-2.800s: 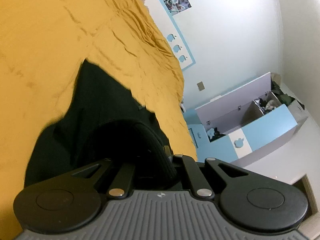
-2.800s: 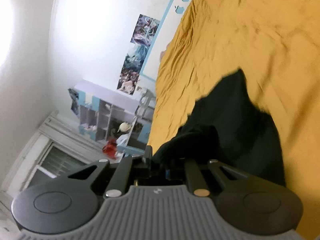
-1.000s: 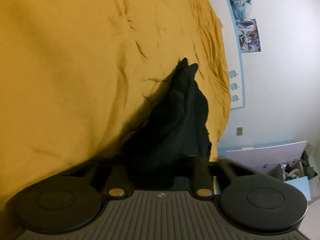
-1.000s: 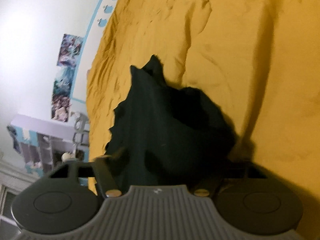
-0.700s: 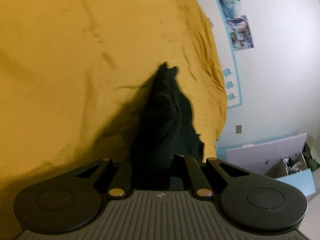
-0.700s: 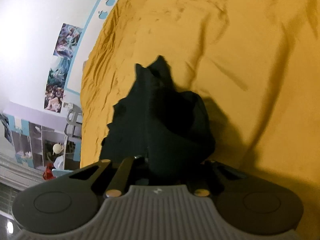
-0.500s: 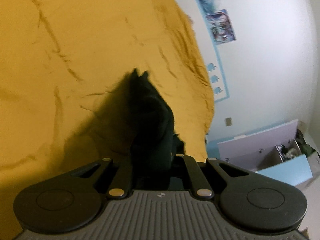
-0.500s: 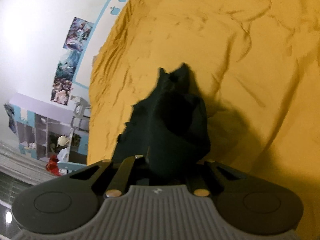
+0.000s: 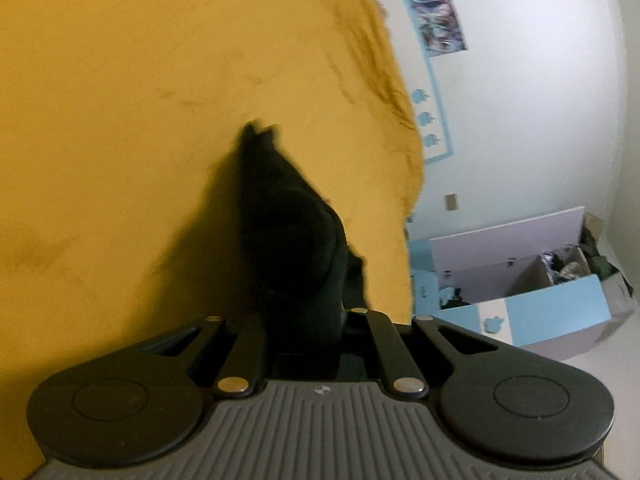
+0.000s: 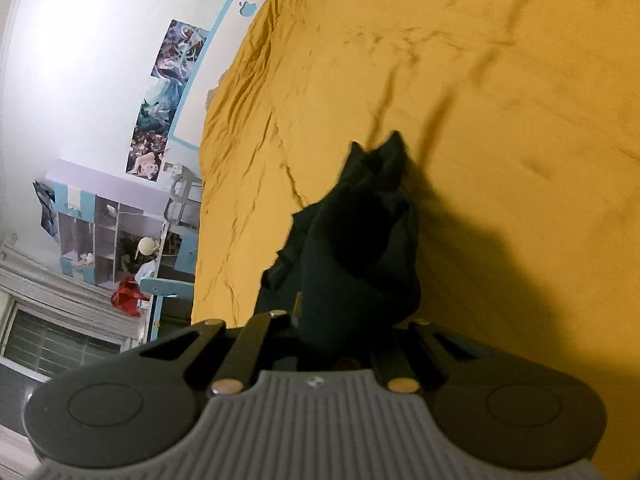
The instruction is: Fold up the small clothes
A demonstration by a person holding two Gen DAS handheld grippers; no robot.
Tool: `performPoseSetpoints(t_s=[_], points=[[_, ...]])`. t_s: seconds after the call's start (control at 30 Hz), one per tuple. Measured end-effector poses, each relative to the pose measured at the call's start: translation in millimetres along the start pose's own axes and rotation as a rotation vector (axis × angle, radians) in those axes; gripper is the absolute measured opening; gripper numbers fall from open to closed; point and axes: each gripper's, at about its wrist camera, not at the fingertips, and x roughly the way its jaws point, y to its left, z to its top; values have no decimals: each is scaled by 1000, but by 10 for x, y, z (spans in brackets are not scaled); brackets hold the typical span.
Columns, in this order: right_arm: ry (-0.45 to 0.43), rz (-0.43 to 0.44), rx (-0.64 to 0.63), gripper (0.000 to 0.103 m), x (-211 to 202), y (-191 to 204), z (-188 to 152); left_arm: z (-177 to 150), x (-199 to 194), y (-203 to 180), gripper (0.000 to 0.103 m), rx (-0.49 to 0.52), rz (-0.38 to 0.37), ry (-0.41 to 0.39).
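A small black garment (image 9: 288,236) hangs bunched over the yellow bedspread (image 9: 120,100). My left gripper (image 9: 304,320) is shut on one part of it, and the cloth covers the fingertips. In the right wrist view the same black garment (image 10: 360,248) hangs from my right gripper (image 10: 340,332), which is shut on it above the yellow bedspread (image 10: 500,100). The lower tips of the cloth reach toward the bed; I cannot tell whether they touch it.
The bed ends at a white wall with posters (image 9: 440,24) and a blue strip. An open blue and white storage box (image 9: 520,280) stands on the floor beyond the bed's edge. A shelf unit (image 10: 100,232) and a window (image 10: 48,340) lie to the left.
Both grippers have kept hold of the black garment and swung it over the bed. The cloth now hangs narrower and more bunched than a second ago.
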Motion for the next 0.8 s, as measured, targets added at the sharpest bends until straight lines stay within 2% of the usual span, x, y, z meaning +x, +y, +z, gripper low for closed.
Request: performPoseSetpoints(t_s=[0.07, 0.1, 0.13, 0.2, 0.27, 0.3, 0.33, 0.4, 0.43, 0.5, 0.6, 0.67, 0.8], points=[[6, -5, 53, 2, -57, -296, -131, -60, -13, 213, 9, -14, 49, 1], [11, -13, 83, 6, -58, -446, -189, -69, -11, 299, 11, -19, 68, 8], [12, -29, 109, 15, -57, -577, -239, -65, -23, 400, 14, -26, 79, 18], [-17, -70, 164, 14, -130, -832, -330, -26, -103, 512, 18, -48, 70, 46], [-23, 4, 187, 18, -273, -976, -357, 61, -250, 511, 20, -42, 75, 86], [-25, -5, 177, 27, -360, -973, -352, 125, -339, 465, 21, -8, 101, 95], [-28, -21, 143, 34, -451, -938, -336, 163, -412, 407, 25, 29, 130, 97], [-70, -78, 28, 58, -622, -775, -269, 291, -521, 213, 26, 140, 192, 80], [-101, -120, -45, 64, -670, -650, -230, 319, -541, 122, 27, 195, 207, 65], [-164, -168, -220, 67, -654, -326, -145, 340, -495, -68, 32, 274, 225, 23], [-207, -150, -397, 69, -365, 26, 40, 570, -195, -227, 35, 317, 178, -23], [-217, -152, -497, 69, -15, 247, 166, 730, 96, -309, 35, 352, 169, -56], [-185, -218, -639, 69, 695, 483, 468, 981, 566, -312, 35, 387, 186, -102]])
